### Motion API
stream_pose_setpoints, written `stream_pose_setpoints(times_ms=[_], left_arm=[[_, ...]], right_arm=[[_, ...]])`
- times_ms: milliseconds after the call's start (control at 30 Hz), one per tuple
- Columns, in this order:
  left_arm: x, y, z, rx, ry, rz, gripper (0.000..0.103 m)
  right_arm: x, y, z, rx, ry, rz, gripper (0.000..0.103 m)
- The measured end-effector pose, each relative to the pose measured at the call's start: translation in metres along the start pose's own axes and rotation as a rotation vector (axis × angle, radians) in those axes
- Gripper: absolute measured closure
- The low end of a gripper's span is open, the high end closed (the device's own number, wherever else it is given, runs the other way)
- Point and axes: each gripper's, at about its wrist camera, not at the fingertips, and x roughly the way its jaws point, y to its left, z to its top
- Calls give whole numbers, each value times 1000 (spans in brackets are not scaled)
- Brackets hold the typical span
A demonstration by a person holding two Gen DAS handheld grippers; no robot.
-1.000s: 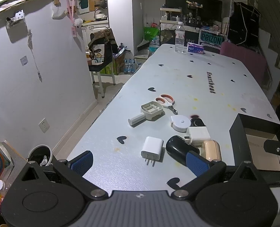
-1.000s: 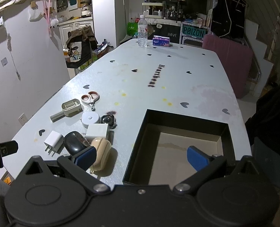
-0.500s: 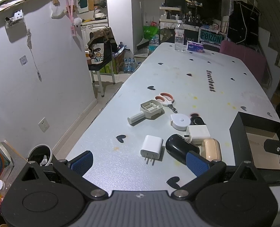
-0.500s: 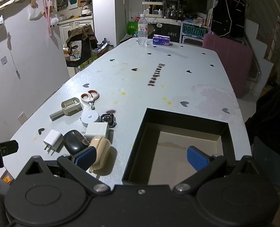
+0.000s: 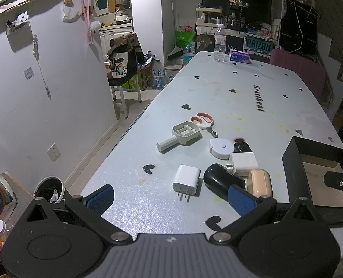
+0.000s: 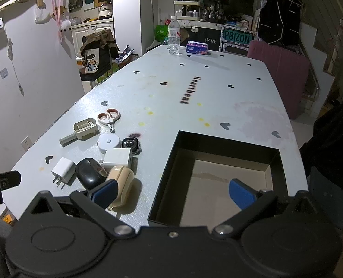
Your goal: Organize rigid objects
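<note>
Just ahead of the wide-open left gripper (image 5: 170, 199) lies the white charger (image 5: 186, 178), right gripper (image 6: 173, 193) equally open.

Dim room, cool light overhead; the counter (image 5: 240, 97) shines pale, objects cast soft shadows, and fisheye edges bend into black corners.

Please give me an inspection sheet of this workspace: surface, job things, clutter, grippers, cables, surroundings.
Surface: grey table with heart prints and stains.
Job's things: two white chargers, black mouse, beige case, tape measure, watch, scissors, beige handled tool clustered left of empty black box.
Clutter: water bottle, tissue pack at far end.
Grippers: left gripper and right gripper open, empty.
Cables: nothing seen.
Surroundings: crowded shelves, pink chair.
</note>
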Motion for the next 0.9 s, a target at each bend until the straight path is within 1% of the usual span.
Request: stream_pose_setpoints(times_ms=[700, 767, 900], left_arm=[[0, 0, 1, 3, 2, 1, 0], [2, -3, -3, 4, 2, -1, 0], [2, -2, -3, 4, 2, 0, 0]], right_arm=[[1, 0, 1, -1, 4, 0, 0], [0, 0, 2, 0, 4, -1, 0], [2, -3, -3, 1, 6, -1, 0]])
